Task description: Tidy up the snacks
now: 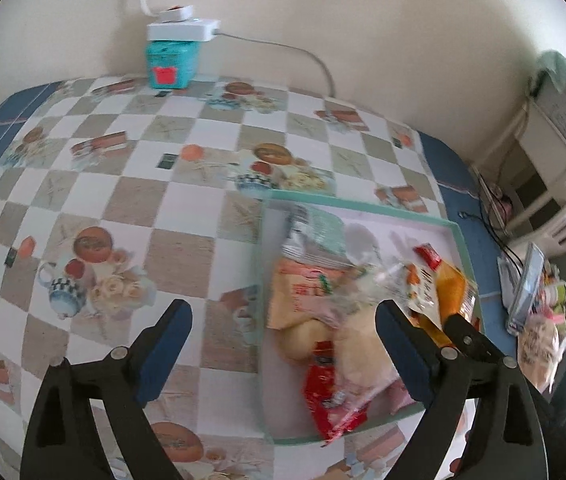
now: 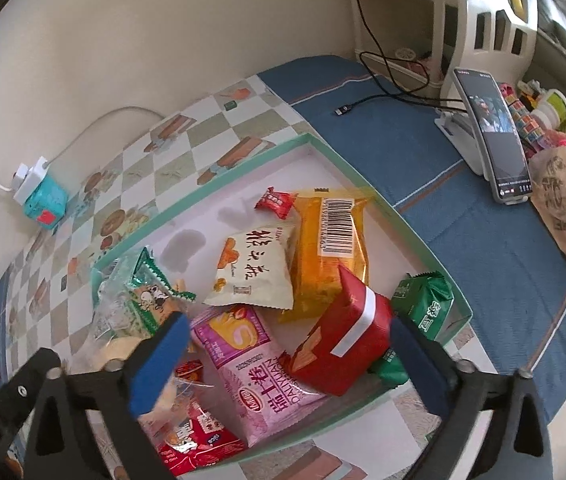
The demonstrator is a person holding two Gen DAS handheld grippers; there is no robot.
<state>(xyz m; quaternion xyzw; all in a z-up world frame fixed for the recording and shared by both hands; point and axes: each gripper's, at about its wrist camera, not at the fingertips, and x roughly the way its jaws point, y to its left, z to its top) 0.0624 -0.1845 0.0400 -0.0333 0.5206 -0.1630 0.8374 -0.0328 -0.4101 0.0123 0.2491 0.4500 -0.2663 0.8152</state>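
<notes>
Both grippers hovering, released, over a shallow green-rimmed tray (image 2: pixel 323 148) of snack packets.
The right gripper (image 2: pixel 287 344) is straddling a red box (image 2: pixel 343 340); the left gripper (image 1: pixel 283 328) risks dragging neighbouring wrappers over the rim.

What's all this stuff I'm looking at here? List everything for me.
tray: one, mint-green rim, white floor, on the table
orange packet: one, in the tray, barcode up
white packet: one, in the tray, partly over the orange one
pink packet: one, near tray front
red box: one, white stripe, in the tray
green packets: at least two, tray's right corner
small red sweet: one, tray's far side
teal box: one, by the wall, white plug on top
phone: one, on a white stand
tablecloth: checkered
left hand-held gripper: open
right hand-held gripper: open, over the tray
</notes>
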